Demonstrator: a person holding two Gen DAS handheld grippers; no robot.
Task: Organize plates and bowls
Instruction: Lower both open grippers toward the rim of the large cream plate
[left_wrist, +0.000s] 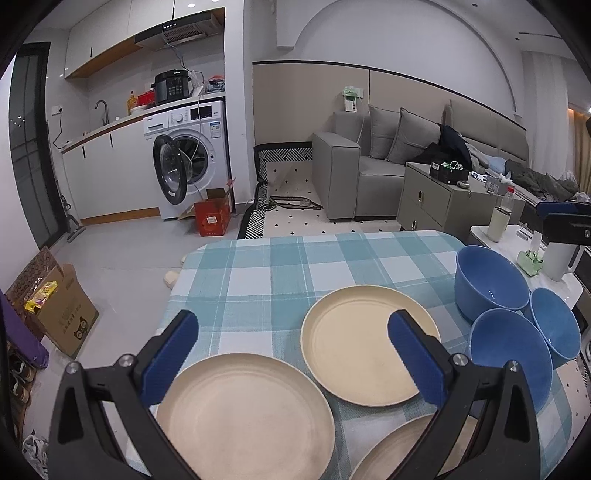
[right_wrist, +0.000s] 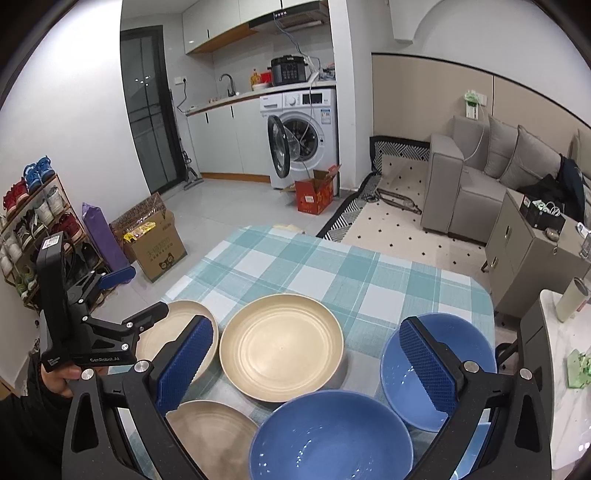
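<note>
1. Nearest my left claw (left_wrist: 291, 350) is a beige plate (left_wrist: 245, 417), lying flat on the bench (left_wrist: 258, 269) just below and between the two blue pads; the fingers stand wide apart and I have hold of nothing.
2. A second beige plate (left_wrist: 364, 343) sits just beyond, partly behind the right-hand finger of that claw. A third plate (left_wrist: 395, 450) shows only as an arc at the bottom edge, under the same finger.
3. In the right wrist view, my right claw (right_wrist: 306, 365) is likewise spread wide and holding nothing. A blue bowl (right_wrist: 330, 439) lies directly under it, between the fingers; a second blue bowl (right_wrist: 436, 354) sits behind the right-hand finger, which covers part of its rim.
4. Count of bowls: three in the left wrist view, clustered at the bench's right edge — far bowl (left_wrist: 489, 282), near bowl (left_wrist: 511, 354), and one (left_wrist: 554, 325) beside it. They appear to touch or nearly touch; I cannot tell which.
5. Count of plates: three, all beige. Every plate and bowl I see is empty, upright, none stacked.
6. Bench carries a teal-and-white checked cloth (right_wrist: 332, 273).
7. Left claw also appears at the left of the right wrist view (right_wrist: 122, 291), over the bench's left edge beside a plate (right_wrist: 177, 332).
</note>
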